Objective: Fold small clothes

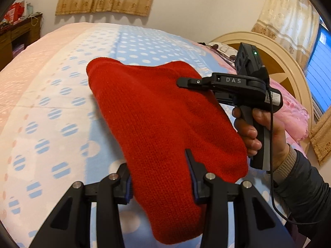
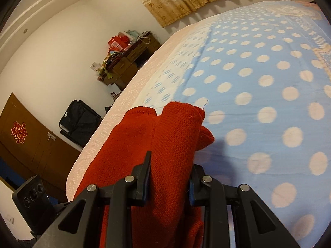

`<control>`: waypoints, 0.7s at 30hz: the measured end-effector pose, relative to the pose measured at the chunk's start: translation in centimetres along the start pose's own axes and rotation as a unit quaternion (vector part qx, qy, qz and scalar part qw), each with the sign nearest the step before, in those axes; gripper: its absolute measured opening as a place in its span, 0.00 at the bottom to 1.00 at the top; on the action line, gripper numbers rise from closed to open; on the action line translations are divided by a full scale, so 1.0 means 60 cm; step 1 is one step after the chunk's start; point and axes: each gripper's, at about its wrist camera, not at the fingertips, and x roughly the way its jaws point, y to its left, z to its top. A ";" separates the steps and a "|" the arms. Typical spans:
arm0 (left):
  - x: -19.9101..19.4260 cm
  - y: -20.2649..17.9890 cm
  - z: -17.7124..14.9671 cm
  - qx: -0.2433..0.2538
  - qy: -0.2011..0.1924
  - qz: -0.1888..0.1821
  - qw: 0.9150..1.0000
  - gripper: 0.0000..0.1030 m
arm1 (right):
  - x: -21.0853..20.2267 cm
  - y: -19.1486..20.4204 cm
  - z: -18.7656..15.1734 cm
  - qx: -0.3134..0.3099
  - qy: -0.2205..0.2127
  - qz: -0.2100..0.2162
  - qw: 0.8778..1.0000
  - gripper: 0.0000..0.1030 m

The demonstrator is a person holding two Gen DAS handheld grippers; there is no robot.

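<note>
A bed (image 1: 62, 111) carries a sheet (image 2: 258, 86), light blue with white dots across the middle, white with blue dots then pale pink toward one side edge. Pink bedding (image 1: 289, 111) lies by the headboard (image 1: 289, 72).

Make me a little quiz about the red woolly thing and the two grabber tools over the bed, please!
1. True or false: the red knitted garment lies flat on the bed with nothing holding it.
2. What pattern does the blue sheet have? A) stripes B) pale dots C) flowers
3. Fill in: the person's hand grips the handle of the ____ gripper.

Key:
1. False. The left gripper and the right gripper each have their jaws closed on the garment, which hangs lifted above the sheet.
2. B, pale dots.
3. Right; the left wrist view shows it beside the garment.
</note>
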 end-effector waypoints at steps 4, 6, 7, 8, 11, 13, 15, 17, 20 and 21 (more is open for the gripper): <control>-0.021 0.016 -0.010 -0.002 -0.010 0.013 1.000 0.42 | 0.019 0.030 -0.002 -0.009 0.005 0.007 1.000 0.28; -0.025 0.020 -0.011 -0.008 -0.014 0.016 1.000 0.41 | 0.030 0.045 -0.006 -0.015 0.008 0.010 1.000 0.28; -0.029 0.020 -0.012 -0.010 -0.016 0.017 1.000 0.41 | 0.037 0.053 -0.007 -0.017 0.011 0.013 1.000 0.28; -0.033 0.019 -0.015 -0.012 -0.018 0.019 1.000 0.41 | 0.043 0.058 -0.006 -0.018 0.013 0.014 1.000 0.28; -0.039 0.027 -0.020 -0.022 -0.022 0.024 0.999 0.41 | 0.063 0.079 -0.009 -0.025 0.021 0.018 0.999 0.28; -0.040 0.033 -0.023 -0.029 -0.024 0.026 0.999 0.41 | 0.075 0.094 -0.013 -0.030 0.026 0.021 0.999 0.28; -0.043 0.038 -0.025 -0.035 -0.027 0.030 0.999 0.41 | 0.089 0.108 -0.013 -0.034 0.031 0.025 0.999 0.28; -0.048 0.041 -0.029 -0.040 -0.029 0.033 0.998 0.41 | 0.094 0.119 -0.015 -0.037 0.034 0.027 0.998 0.28; -0.060 0.045 -0.039 -0.047 -0.035 0.037 0.998 0.41 | 0.104 0.137 -0.017 -0.044 0.039 0.032 0.998 0.28; -0.061 0.046 -0.039 -0.048 -0.036 0.037 0.997 0.41 | 0.108 0.144 -0.018 -0.046 0.040 0.034 0.998 0.28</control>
